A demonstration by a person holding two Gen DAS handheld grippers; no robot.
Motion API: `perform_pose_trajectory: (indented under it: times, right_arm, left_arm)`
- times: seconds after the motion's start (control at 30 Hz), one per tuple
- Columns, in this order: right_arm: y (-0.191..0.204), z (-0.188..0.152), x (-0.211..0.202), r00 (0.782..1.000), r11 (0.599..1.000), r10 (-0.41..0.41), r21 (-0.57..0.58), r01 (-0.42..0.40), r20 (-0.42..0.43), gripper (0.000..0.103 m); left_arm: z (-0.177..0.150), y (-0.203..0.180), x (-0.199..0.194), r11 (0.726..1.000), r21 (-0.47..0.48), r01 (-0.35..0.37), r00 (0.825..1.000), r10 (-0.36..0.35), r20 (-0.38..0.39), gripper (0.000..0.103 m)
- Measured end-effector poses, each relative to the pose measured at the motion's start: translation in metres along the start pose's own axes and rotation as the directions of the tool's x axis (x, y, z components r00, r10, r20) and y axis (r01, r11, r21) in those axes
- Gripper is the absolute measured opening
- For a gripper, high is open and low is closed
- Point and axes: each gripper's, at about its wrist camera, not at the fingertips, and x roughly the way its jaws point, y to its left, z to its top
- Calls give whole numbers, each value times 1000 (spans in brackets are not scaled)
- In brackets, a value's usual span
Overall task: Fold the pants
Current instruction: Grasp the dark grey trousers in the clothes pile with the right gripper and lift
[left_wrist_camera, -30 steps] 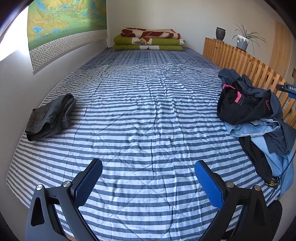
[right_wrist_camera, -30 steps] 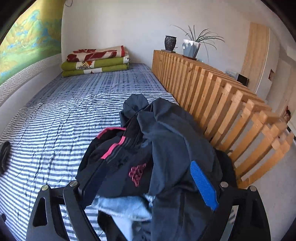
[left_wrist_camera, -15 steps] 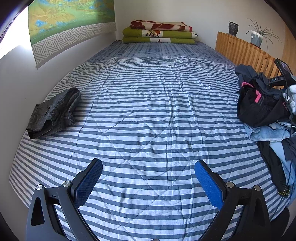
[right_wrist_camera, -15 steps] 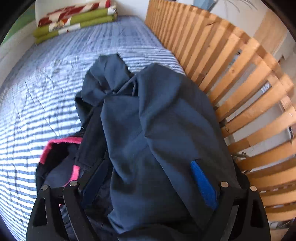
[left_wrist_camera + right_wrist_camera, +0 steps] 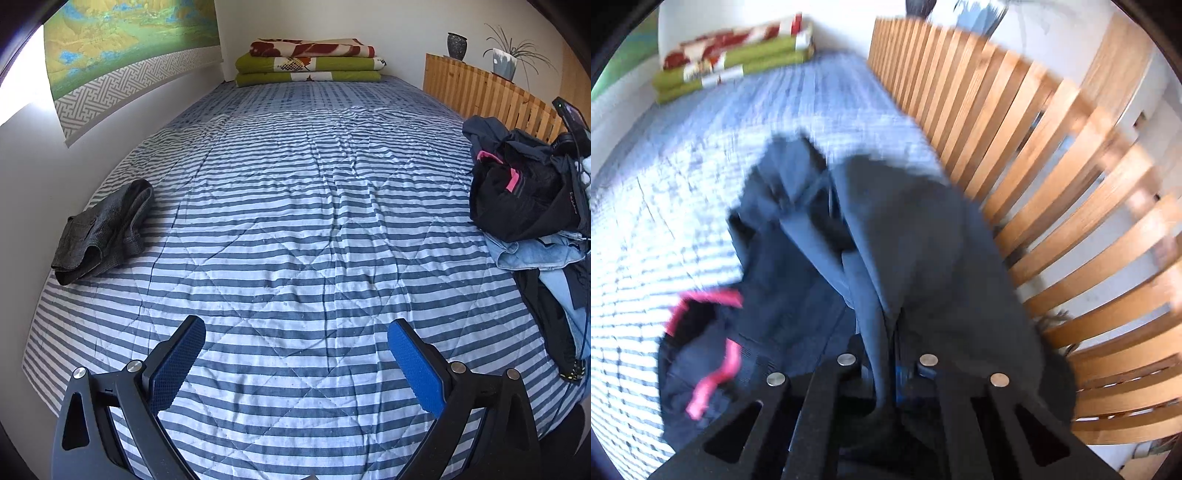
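Dark navy pants (image 5: 923, 236) lie on top of a clothes pile at the bed's right edge, beside the wooden slat rail. My right gripper (image 5: 886, 365) is shut on a bunched fold of this navy cloth, which runs up between its jaws. The picture is blurred. In the left wrist view the same pile (image 5: 524, 192) sits at the far right, with my right gripper's body (image 5: 570, 122) above it. My left gripper (image 5: 295, 354) hovers open over the striped quilt (image 5: 295, 221), nothing between its blue pads (image 5: 413, 365).
A folded dark grey garment (image 5: 103, 229) lies near the bed's left edge by the wall. A black garment with pink trim (image 5: 713, 332) and light denim (image 5: 535, 251) are in the pile. Folded blankets (image 5: 310, 62) are stacked at the bed's head. The wooden slat rail (image 5: 1052, 184) borders the right side.
My right gripper came down onto the navy pants and closed on a fold of the cloth. The left gripper drifted slightly and stays open above the quilt.
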Motion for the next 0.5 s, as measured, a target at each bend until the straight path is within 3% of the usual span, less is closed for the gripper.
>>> perform_pose_trajectory:
  times: [0.13, 0.27, 0.4, 0.5]
  right_arm:
    - [-3, 20, -77, 986, 1000, 7, -1, -7, 164, 3]
    - [3, 42, -161, 947, 999, -17, -29, 28, 320, 3]
    - [1, 62, -225, 921, 1000, 5, -14, 0, 389, 3]
    - [6, 65, -274, 884, 999, 41, -15, -38, 466, 3]
  left_arm:
    - [-1, 4, -14, 1000, -6, 4, 1000, -4, 20, 101]
    - [-2, 12, -33, 1000, -18, 12, 999, -11, 49, 101]
    - [-6, 24, -53, 999, -37, 17, 997, -14, 74, 101]
    - [-9, 34, -64, 999, -53, 14, 996, -10, 83, 101]
